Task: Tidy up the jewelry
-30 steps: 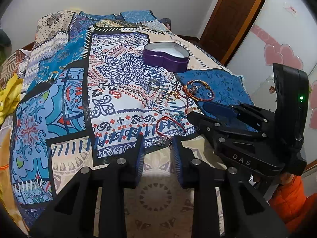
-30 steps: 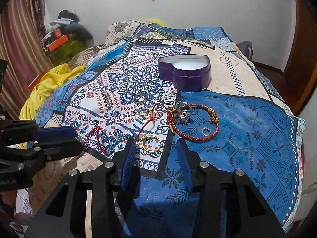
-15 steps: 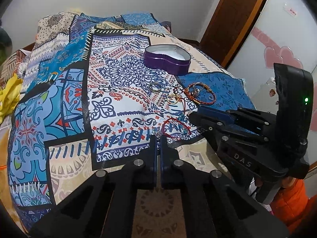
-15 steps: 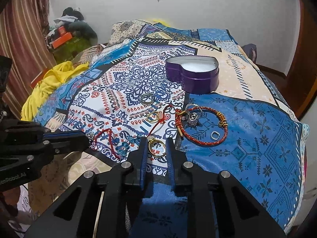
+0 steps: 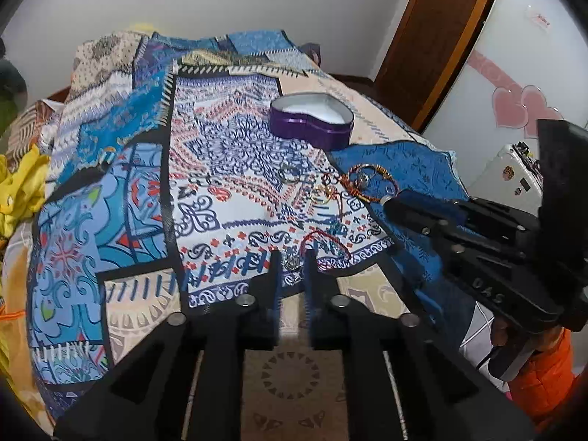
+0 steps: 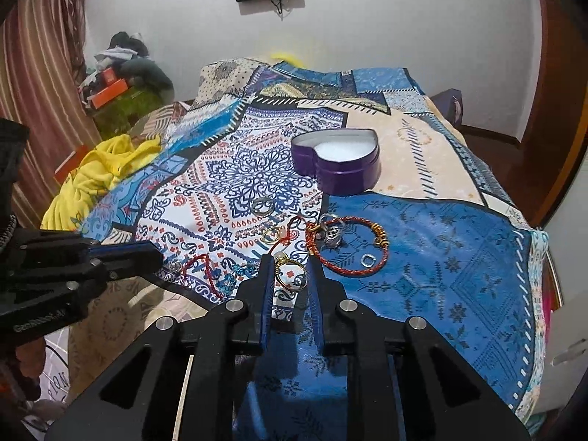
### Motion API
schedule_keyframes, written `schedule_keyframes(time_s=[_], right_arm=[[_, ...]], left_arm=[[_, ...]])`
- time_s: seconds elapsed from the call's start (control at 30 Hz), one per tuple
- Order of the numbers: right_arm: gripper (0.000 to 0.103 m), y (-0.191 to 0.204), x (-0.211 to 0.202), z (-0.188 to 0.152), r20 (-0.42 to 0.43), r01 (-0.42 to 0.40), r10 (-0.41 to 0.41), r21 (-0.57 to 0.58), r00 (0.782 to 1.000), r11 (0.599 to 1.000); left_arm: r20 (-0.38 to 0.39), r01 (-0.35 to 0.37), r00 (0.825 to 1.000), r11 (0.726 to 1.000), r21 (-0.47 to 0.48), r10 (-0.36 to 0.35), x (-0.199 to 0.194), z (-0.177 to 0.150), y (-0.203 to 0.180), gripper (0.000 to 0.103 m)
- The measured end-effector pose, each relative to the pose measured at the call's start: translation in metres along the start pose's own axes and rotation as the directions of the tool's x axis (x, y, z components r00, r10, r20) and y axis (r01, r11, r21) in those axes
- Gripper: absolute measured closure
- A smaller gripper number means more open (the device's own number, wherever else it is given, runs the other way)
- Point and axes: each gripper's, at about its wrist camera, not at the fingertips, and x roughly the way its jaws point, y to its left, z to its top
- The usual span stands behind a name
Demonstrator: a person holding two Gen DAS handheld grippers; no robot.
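Note:
Jewelry lies scattered on a patterned bedspread [image 6: 235, 169] in front of a purple heart-shaped tin [image 6: 336, 161] [image 5: 312, 125], which stands open with a white inside. My right gripper [image 6: 291, 262] is shut on a gold ring [image 6: 294, 286] with a pale bead, which rests on the cloth. My left gripper [image 5: 292, 257] has its jaws opening, with a small silver piece [image 5: 292, 264] lying between the tips. A red-and-gold bracelet [image 6: 349, 246] lies right of the gold ring. A red cord bracelet [image 5: 323, 246] lies by the left fingers.
A silver ring [image 6: 262, 205], a gold ring on red cord [image 6: 273, 233], a silver charm [image 6: 332, 235] and a small square ring [image 6: 367, 260] lie between the grippers and the tin. Yellow cloth [image 6: 99, 172] is heaped at the bed's left edge. An orange sleeve [image 5: 544, 375] shows low right.
Both grippers closed from a wider gap. The right closed on the gold ring and stays so. The left shut fully, then parted again around the silver piece.

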Motion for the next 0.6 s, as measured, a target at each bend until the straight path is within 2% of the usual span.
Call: schedule_keyframes(time_s=[0.07,0.33,0.4,0.47,0.6], right_arm=[[0.087,-0.001,-0.002,0.0,0.003,0.003,-0.003,0.002,1.0,1.0],[0.087,-0.007,-0.006,-0.004,0.004,0.008,-0.008,0.021,1.0,1.0],[0.087,-0.007,-0.006,-0.004,0.007,0.009,-0.009,0.024,1.0,1.0],[0.087,-0.009,-0.008,-0.004,0.011,0.009,-0.009,0.026,1.0,1.0],[0.087,-0.01,-0.009,-0.002,0.02,0.009,-0.01,0.03,1.0,1.0]], left_arm=[[-0.013,0.004,1.0,1.0,-0.009,-0.004,0.004,-0.001,0.001,0.08],[-0.004,-0.007,1.0,1.0,0.003,0.007,0.012,-0.006,-0.001,0.08],[0.004,-0.027,1.0,0.999,0.022,0.027,0.013,-0.006,-0.003,0.09],[0.011,-0.056,0.998,0.998,0.042,0.055,0.013,-0.006,-0.004,0.095],[0.02,-0.065,0.998,0.996,0.056,0.064,0.013,-0.006,-0.005,0.095]])
